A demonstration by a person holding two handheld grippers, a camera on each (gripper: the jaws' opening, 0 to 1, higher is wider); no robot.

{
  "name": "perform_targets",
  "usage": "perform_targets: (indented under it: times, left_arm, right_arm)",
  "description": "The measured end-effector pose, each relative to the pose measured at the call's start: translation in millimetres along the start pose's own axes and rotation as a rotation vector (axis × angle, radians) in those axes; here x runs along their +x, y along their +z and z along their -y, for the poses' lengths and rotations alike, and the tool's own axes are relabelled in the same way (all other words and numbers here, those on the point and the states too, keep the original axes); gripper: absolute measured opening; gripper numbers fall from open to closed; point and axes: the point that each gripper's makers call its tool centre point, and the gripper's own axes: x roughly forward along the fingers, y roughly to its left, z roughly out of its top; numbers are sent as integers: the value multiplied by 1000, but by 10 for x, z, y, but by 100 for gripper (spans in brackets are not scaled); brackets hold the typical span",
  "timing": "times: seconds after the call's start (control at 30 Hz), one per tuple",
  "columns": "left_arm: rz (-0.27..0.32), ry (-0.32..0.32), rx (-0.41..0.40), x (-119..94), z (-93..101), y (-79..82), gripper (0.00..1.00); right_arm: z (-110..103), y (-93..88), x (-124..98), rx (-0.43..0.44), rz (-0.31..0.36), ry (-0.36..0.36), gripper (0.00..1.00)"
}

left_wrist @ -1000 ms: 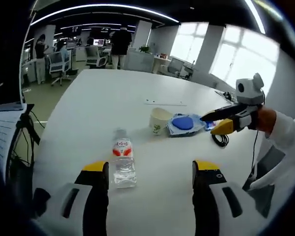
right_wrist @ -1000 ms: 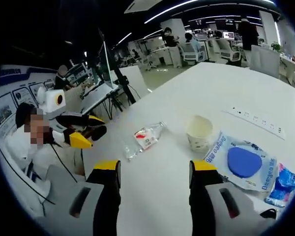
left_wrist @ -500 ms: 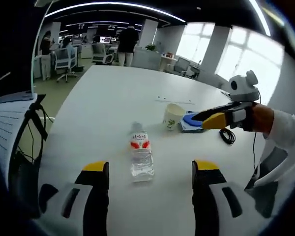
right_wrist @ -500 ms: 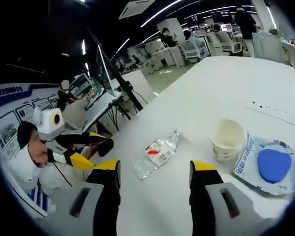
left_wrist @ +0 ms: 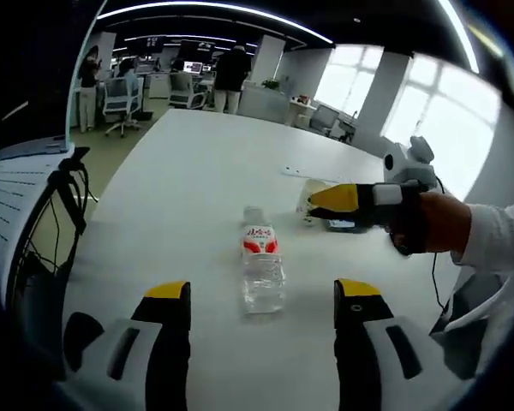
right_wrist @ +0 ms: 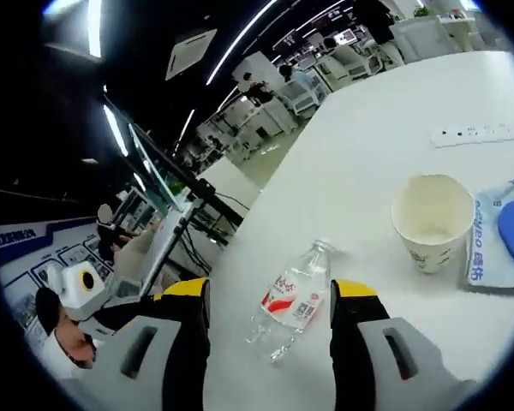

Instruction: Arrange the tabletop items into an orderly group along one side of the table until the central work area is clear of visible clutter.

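A clear water bottle (left_wrist: pixel 261 267) with a red label lies on its side on the white table (left_wrist: pixel 180 188), just ahead of my open left gripper (left_wrist: pixel 261 291), whose jaws stand wide apart on either side of it. My right gripper (left_wrist: pixel 330 199) reaches in from the right, in front of the paper cup (left_wrist: pixel 306 202) and above a blue packet (left_wrist: pixel 341 225). In the right gripper view the bottle (right_wrist: pixel 293 300) lies between the jaws of the open right gripper (right_wrist: pixel 268 293), touching neither. The cup (right_wrist: pixel 433 229) stands upright to the right, beside the blue packet (right_wrist: pixel 502 244).
A white power strip (right_wrist: pixel 488 133) lies on the table beyond the cup. A black cable (left_wrist: pixel 435 265) hangs by the person's sleeve (left_wrist: pixel 497 244). The left gripper (right_wrist: pixel 103 315) and a monitor on a stand (right_wrist: pixel 167 214) sit past the table's edge. Office desks and chairs lie beyond.
My right gripper has swung left, from over the blue packet to in front of the cup, nearer the bottle. Both cameras shifted; bottle, cup and packet stay put.
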Motion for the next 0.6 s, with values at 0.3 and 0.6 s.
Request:
perform_targets:
  times: [0.3, 0.6]
  left_arm:
    - [10, -22, -20, 23, 5, -59, 67]
    - [-4, -53, -39, 45, -24, -218, 67]
  right_arm:
    - [245, 63, 283, 155, 104, -61, 52]
    - [421, -60, 511, 236, 129, -113, 50]
